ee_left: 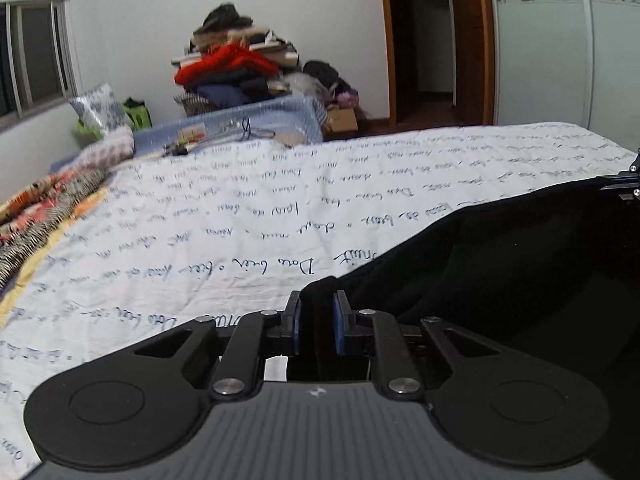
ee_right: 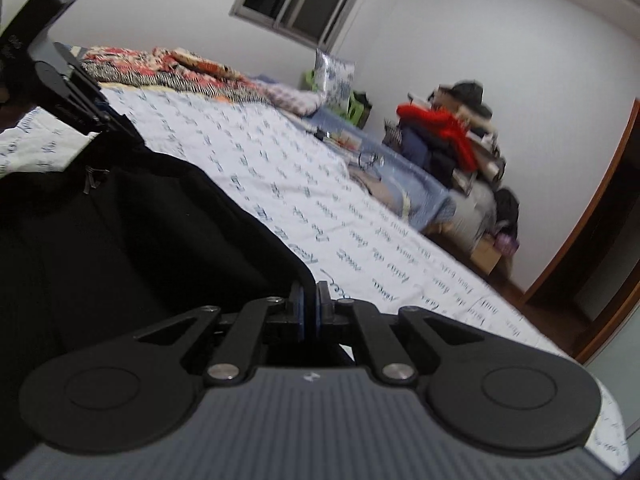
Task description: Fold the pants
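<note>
Bed sheet (ee_left: pixel 240 208): white, printed with lines of blue script, spread flat ahead of and beneath both claws; it fills the ground in both wrist views.

Pants (ee_left: pixel 500 264): black fabric, held above the sheet between the two claws. In the left wrist view the cloth runs from that claw off to its right; in the right wrist view the same cloth (ee_right: pixel 120 232) runs from the claw off to its left, with a zipper pull (ee_right: pixel 93 178) visible near the far upper edge.

Left gripper (ee_left: pixel 316 320): blue-padded fingers drawn together on an upper corner of the pants, cloth pinched between the pads. In the right wrist view this claw appears at far upper left (ee_right: pixel 80 108), at the far end of the garment.

Right gripper (ee_right: pixel 308 312): fingers closed tight on a fold of the pants' edge, fabric passing between the pads. A small part of it shows at the right border of the left wrist view (ee_left: pixel 628 184).

Patterned quilt (ee_left: pixel 48 216): bunched, ahead and to the left of the left claw.

Pile of clothes (ee_left: pixel 236 68): red and dark items stacked, well ahead of both claws beyond the bed's far end.

Window (ee_right: pixel 308 0): on the wall ahead of the right claw.

Doorway (ee_left: pixel 424 40): ahead and right of the left claw.
</note>
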Demonstrator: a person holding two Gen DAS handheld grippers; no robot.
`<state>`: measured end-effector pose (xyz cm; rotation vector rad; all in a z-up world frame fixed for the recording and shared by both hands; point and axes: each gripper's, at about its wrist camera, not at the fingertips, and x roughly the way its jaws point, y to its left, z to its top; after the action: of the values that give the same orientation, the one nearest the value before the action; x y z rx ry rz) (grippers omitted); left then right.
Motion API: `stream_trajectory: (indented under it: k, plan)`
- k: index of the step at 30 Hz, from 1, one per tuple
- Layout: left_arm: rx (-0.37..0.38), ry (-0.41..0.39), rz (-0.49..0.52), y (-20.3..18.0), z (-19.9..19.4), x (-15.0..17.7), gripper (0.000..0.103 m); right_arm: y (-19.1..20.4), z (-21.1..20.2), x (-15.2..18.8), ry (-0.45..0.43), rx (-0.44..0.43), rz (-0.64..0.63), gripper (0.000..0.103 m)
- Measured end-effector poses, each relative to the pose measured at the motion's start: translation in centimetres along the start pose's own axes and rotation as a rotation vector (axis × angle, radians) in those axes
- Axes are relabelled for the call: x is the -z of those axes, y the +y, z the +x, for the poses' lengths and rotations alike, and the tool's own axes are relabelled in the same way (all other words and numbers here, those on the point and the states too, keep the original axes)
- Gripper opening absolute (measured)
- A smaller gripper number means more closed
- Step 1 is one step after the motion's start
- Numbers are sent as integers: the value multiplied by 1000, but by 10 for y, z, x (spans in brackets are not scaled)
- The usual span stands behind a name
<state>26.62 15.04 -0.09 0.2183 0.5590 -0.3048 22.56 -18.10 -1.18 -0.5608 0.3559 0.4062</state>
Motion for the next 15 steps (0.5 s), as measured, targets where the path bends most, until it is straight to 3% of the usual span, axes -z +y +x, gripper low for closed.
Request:
stream_trajectory:
  k: [4,15]
  plan:
    - [19,-21,-15,-1,-25,11,11,16,-35,2,-39,4,-18,4]
    - [100,-46,-176,4,-87,55,9,62,-118,23,-76,-37,-65,5]
